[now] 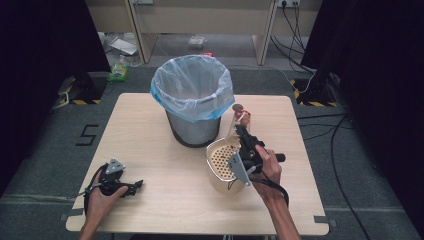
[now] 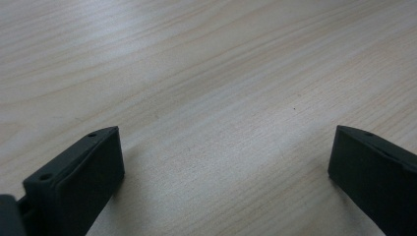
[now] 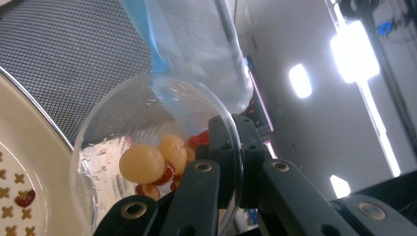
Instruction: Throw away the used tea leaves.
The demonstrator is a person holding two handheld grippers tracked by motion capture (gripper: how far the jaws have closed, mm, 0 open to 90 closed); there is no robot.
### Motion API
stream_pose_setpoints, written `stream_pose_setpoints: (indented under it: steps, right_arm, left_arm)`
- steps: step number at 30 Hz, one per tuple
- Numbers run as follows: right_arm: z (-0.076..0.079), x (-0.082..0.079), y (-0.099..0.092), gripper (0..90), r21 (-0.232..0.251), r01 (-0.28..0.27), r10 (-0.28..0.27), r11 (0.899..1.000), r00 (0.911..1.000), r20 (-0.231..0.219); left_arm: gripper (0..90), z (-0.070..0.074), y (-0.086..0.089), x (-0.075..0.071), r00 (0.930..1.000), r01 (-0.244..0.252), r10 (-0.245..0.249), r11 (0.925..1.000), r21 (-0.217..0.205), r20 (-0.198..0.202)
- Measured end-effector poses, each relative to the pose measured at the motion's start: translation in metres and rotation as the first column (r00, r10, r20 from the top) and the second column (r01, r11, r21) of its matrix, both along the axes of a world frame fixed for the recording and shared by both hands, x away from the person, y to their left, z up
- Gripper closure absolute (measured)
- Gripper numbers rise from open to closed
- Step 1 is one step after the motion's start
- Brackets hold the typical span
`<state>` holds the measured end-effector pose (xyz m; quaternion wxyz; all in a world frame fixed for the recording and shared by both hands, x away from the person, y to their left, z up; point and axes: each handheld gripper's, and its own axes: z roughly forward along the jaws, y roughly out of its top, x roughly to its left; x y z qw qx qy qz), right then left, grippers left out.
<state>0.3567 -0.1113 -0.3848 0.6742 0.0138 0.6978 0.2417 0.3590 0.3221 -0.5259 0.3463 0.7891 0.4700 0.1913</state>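
Note:
A clear plastic cup (image 1: 240,118) holding yellowish balls (image 3: 142,163) and red bits is tipped on its side over a cream perforated strainer bowl (image 1: 220,156). My right gripper (image 1: 241,131) is shut on the cup's rim (image 3: 235,132), one jaw inside and one outside. In the right gripper view the strainer (image 3: 19,162) lies at the left with one red bit in it. My left gripper (image 1: 137,186) rests on the wooden table (image 1: 150,125) at the front left. It is open (image 2: 226,162), with bare wood between its jaws.
A grey mesh bin (image 1: 192,102) lined with a pale blue bag stands mid-table, just behind the strainer and cup. Cables (image 1: 340,165) run over the floor to the right. Clutter (image 1: 120,67) lies on the floor beyond the table's far left corner.

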Motion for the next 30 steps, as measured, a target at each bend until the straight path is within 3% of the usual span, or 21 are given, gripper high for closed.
stream_pose_setpoints:
  steps: [2, 5, 6, 8, 10, 12, 20, 22, 24, 30]
  right_arm:
    - [-0.003, -0.0009, 0.0035, 88.8, -0.013, 0.006, -0.006, 1.0, 1.0, 0.002]
    - [-0.0031, -0.0059, 0.0067, 88.9, -0.063, -0.004, 0.008, 0.998, 0.9983, 0.058]
    - [-0.0027, -0.0055, 0.0068, 88.9, -0.055, -0.003, 0.006, 0.998, 0.9979, 0.065]
    - [-0.0081, -0.0016, 0.0066, 88.9, -0.085, 0.013, -0.009, 0.996, 0.9988, 0.048]
    - [-0.0076, -0.0054, 0.0075, 88.9, -0.076, -0.011, 0.017, 0.997, 0.9969, 0.077]
    - [-0.0075, -0.0021, 0.0075, 88.9, -0.075, 0.014, -0.01, 0.997, 0.9984, 0.057]
    - [-0.0054, -0.0047, 0.0095, 88.9, -0.099, 0.011, 0.001, 0.995, 0.9929, 0.119]
    - [-0.0071, -0.0032, 0.0091, 88.9, -0.096, 0.024, -0.014, 0.995, 0.9943, 0.106]
    - [-0.0067, -0.0044, 0.0096, 88.9, -0.114, 0.016, -0.002, 0.993, 0.9923, 0.124]
    - [-0.0088, -0.0044, 0.0093, 88.9, -0.106, 0.017, -0.003, 0.994, 0.9915, 0.13]
  left_arm:
    - [0.0, 0.0, 0.0, 0.0, 1.0, 0.0, 0.0, 1.0, 0.0, 0.0]
    - [0.0, -0.0001, 0.0, 0.0, 1.0, 0.0, 0.0, 1.0, -0.001, 0.0]
    - [0.0, 0.0, 0.0, 0.0, 1.0, 0.0, 0.0, 1.0, -0.001, 0.0]
    - [0.0, 0.0, 0.0, 0.0, 1.0, 0.001, -0.001, 1.0, 0.0, 0.0]
    - [0.0, 0.0, 0.0001, 0.0001, 1.0, 0.001, -0.001, 1.0, 0.0, 0.0]
    - [0.0, 0.0, 0.0, 0.0001, 1.0, 0.001, -0.001, 1.0, 0.0, 0.0]
    - [0.0, 0.0, 0.0, 0.0, 1.0, 0.0, 0.0, 1.0, 0.0, 0.0]
    - [0.0, 0.0, 0.0, 0.0, 1.0, 0.0, 0.0, 1.0, 0.0, 0.0]
    - [0.0, 0.0, 0.0, 0.0, 1.0, 0.001, -0.001, 1.0, 0.0, 0.0]
    - [0.0, 0.0, 0.0, 0.0, 1.0, 0.0, 0.0, 1.0, 0.001, 0.0]
